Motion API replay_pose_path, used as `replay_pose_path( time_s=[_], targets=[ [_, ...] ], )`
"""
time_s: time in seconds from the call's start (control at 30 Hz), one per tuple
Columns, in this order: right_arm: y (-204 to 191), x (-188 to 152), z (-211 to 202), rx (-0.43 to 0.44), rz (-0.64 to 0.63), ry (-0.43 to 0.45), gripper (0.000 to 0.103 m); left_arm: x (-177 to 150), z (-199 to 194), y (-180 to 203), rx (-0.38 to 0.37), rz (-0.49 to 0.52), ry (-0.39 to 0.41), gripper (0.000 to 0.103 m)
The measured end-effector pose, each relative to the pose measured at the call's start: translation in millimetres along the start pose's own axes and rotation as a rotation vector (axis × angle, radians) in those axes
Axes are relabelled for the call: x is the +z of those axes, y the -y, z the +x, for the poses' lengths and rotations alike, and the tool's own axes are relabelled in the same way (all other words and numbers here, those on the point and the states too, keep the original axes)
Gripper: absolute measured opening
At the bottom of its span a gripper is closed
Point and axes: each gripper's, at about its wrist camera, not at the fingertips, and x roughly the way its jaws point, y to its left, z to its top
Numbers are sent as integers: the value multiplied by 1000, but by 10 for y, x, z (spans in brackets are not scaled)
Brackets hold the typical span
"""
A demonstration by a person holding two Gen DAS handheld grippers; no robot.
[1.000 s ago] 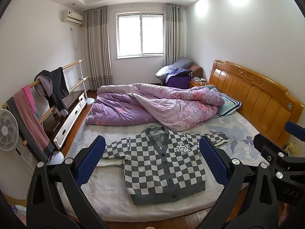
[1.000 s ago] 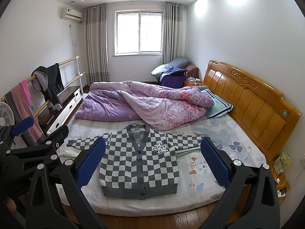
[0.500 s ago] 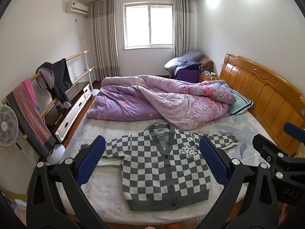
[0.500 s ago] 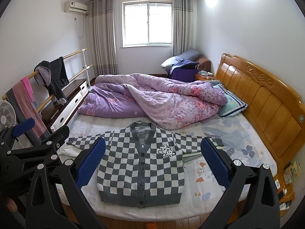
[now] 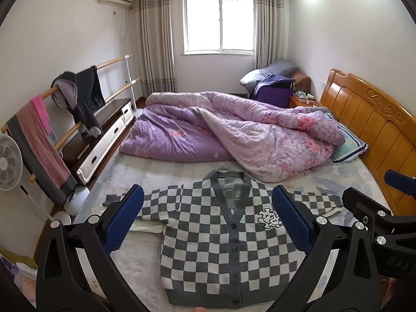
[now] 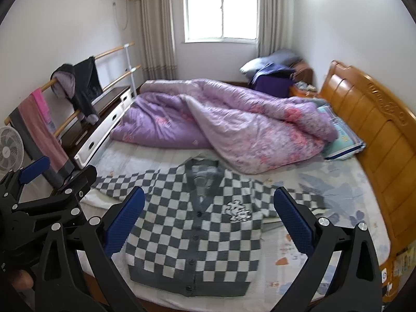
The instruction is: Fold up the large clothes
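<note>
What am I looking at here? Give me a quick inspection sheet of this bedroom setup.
Surface: pale printed bed sheet, wooden headboard.
Job's things: grey-and-white checked knit cardigan, flat, buttoned, sleeves spread.
Clutter: crumpled purple floral quilt, striped pillow.
Grippers: left gripper and right gripper both open, holding nothing, above the cardigan.
Cables: nothing seen.
Surroundings: window, clothes rail, white fan.
</note>
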Motion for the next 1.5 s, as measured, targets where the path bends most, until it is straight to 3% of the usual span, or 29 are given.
replay_pose_path(
  time_s=[0.13, 0.23, 0.43, 0.53, 0.67, 0.8, 1.0, 1.07, 1.13, 1.2, 1.27, 1.33, 1.4, 1.5],
  targets=[
    [-259, 36, 518, 19, -25, -72, 96, -120, 502, -335, -29, -44, -55, 98],
    [-583, 6, 1021, 15, -69, -148, 96, -274, 977, -701, -53, -86, -140, 98],
    [-1244, -128, 2027, 51, -99, -236, 96, -681, 2075, -1693, -96, -165, -316, 98],
    [-1535, -201, 2535, 86, -37, -278, 96, -921, 2637, -2417, -122, -285, -400, 98],
    [-1892, -280, 3160, 43, -21, -348, 95, -1270, 3366, -3452, -105, -473, -485, 98],
    [-2203, -379, 3759, 12, -51, -386, 95, -1591, 4031, -4326, -94, -647, -507, 98],
    [-2421, -560, 4646, 49, -34, -452, 95, -1996, 4877, -5162, -74, -864, -507, 98],
    [-2425, -601, 4873, 59, -16, -462, 88, -2095, 5133, -5302, -52, -896, -517, 98],
    [-2440, -644, 5042, 66, -9, -476, 71, -2154, 5295, -5380, -46, -905, -515, 98],
    [-2421, -714, 5282, 93, 4, -502, 62, -2269, 5515, -5454, -37, -922, -530, 97],
    [-2413, -755, 5430, 107, 22, -525, 54, -2363, 5679, -5522, -41, -941, -539, 85],
    [-2367, -809, 5616, 120, 51, -544, 40, -2440, 5797, -5562, -43, -952, -547, 83],
    [-2322, -856, 5777, 118, 92, -568, 37, -2490, 5892, -5595, -30, -948, -553, 77],
    [-2201, -946, 6008, 122, 166, -612, 23, -2541, 5952, -5661, 21, -927, -563, 54]
  ],
)
